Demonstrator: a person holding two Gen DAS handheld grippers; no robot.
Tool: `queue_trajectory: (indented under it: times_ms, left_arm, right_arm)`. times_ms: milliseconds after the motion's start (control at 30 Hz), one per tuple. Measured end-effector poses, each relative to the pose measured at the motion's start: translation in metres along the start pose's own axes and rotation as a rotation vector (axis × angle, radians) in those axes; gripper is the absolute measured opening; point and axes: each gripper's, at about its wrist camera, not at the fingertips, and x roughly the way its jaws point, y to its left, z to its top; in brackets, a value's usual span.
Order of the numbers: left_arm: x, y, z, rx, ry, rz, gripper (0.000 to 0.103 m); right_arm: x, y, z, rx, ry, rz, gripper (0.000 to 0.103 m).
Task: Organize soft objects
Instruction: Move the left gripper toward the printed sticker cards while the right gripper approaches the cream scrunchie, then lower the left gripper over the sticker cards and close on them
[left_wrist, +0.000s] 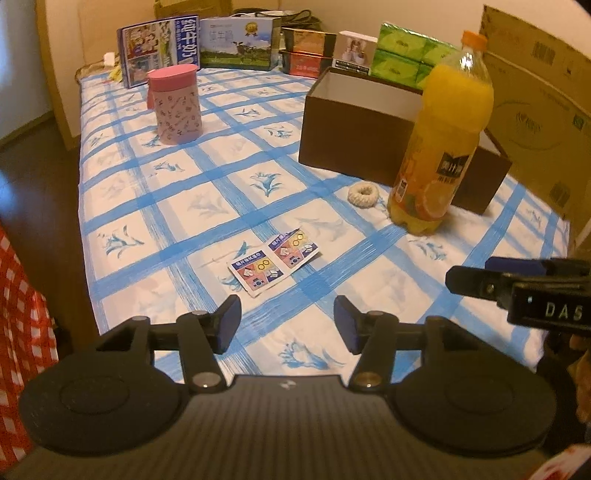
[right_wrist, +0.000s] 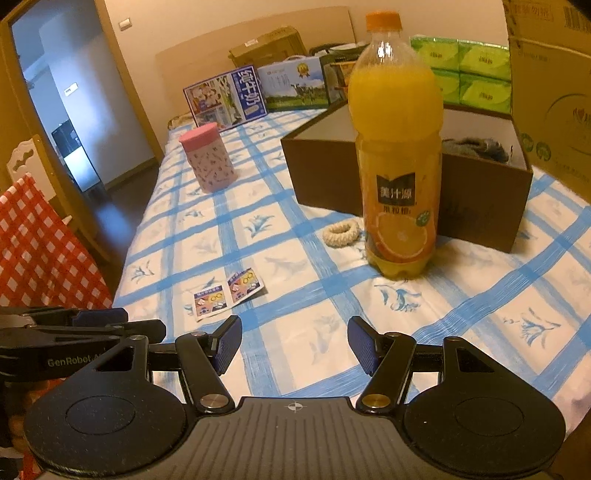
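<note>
Bed (left_wrist: 192, 192), blue-and-white checked cover with flower motifs, serving as work surface; cartons and tissue packs ranged along its far end and right side.

Item: cream knitted ring (left_wrist: 364, 192), soft, lying flat on the cover, just beside the base of the orange juice bottle (left_wrist: 443, 147) and close before the brown open box (left_wrist: 354, 122). Ring is round, so no long axis governs the approach.

Item: grey soft article (right_wrist: 476, 147), already inside the box, seen from the right wrist view only.

Item: paired printed sachets (left_wrist: 275, 260), flat, near the front edge, long axis running low-left to upper-right.

Left gripper (left_wrist: 288, 323): jaws parted, nothing between them. Sachets lie directly ahead and close; ring lies farther ahead and to the right.

Right gripper (right_wrist: 294, 345): jaws parted, empty. Ring lies ahead, slightly right of centre, bottle standing immediately right of it.

Judgement: left gripper nearer the sachets; neither gripper clearly nearer the ring, the bottle crowding its right side.
</note>
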Motion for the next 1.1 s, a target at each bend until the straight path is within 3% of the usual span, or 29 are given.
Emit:
queue_trajectory:
  times_ms: [633, 967, 1100]
  left_arm:
    - [0.079, 0.017, 0.007, 0.184, 0.034, 0.009, 0.058]
    - [0.119, 0.019, 0.016, 0.42, 0.046, -0.034, 0.06]
    - [0.131, 0.023, 0.019, 0.465, 0.058, -0.09, 0.06]
  right_arm:
    - [0.062, -0.019, -0.002, 0.079, 0.067, -0.014, 0.063]
    - [0.078, -0.03, -0.007, 0.117, 0.103, -0.026, 0.063]
    - [0.083, -0.034, -0.009, 0.128, 0.114, -0.032, 0.063]
